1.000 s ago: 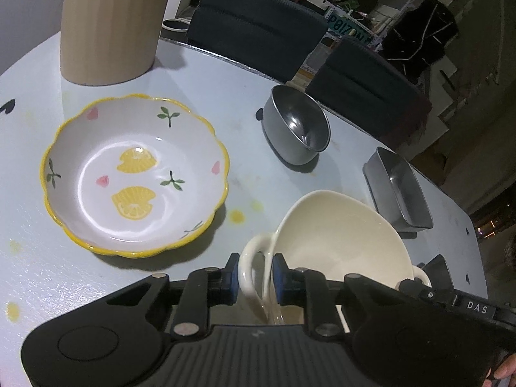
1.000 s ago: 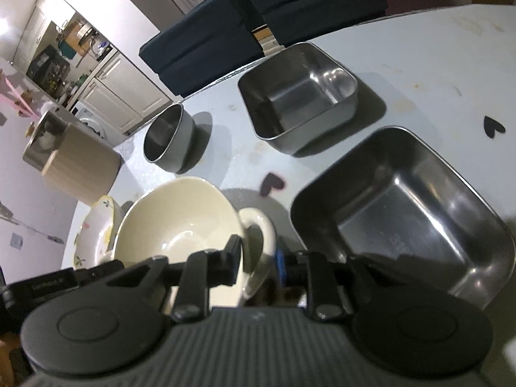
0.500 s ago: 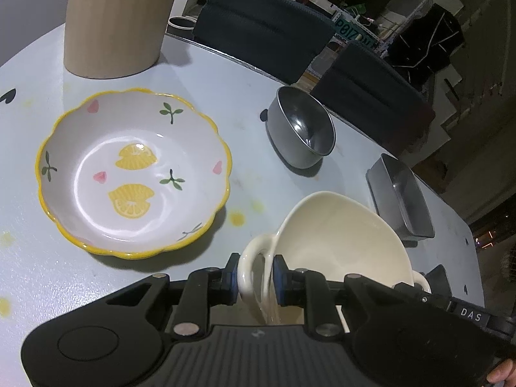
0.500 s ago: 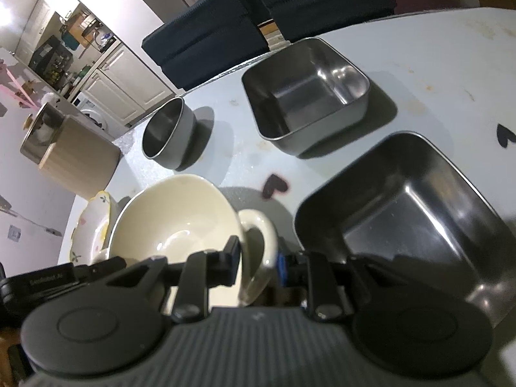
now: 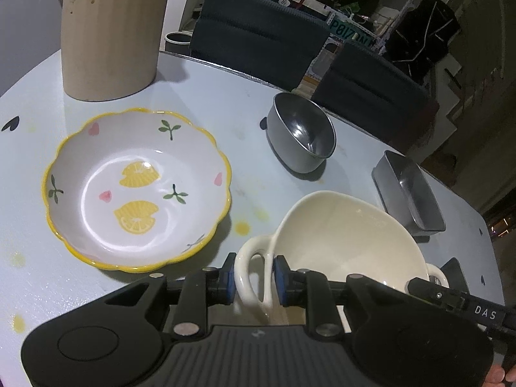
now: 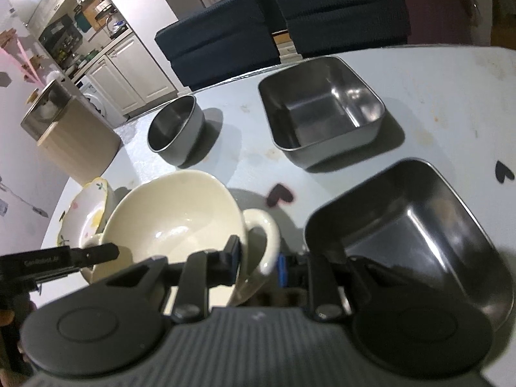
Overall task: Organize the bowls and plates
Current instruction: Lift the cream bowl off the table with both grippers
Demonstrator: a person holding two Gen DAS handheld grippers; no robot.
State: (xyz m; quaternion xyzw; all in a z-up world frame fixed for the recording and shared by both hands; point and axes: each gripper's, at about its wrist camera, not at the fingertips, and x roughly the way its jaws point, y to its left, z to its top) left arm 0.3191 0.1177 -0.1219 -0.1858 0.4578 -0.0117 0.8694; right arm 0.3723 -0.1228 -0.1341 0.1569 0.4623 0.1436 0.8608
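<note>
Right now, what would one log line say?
left gripper: shut on cream bowl handle | right gripper: shut on opposite handle | lemon plate: beside

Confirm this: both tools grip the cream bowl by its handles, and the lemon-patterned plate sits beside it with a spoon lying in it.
One detail is wrong: the lemon-patterned plate holds no spoon; the left wrist view shows it empty. The rest stands: the left tool and the right tool each close on a handle of the cream bowl, and the plate sits beside it.
</note>
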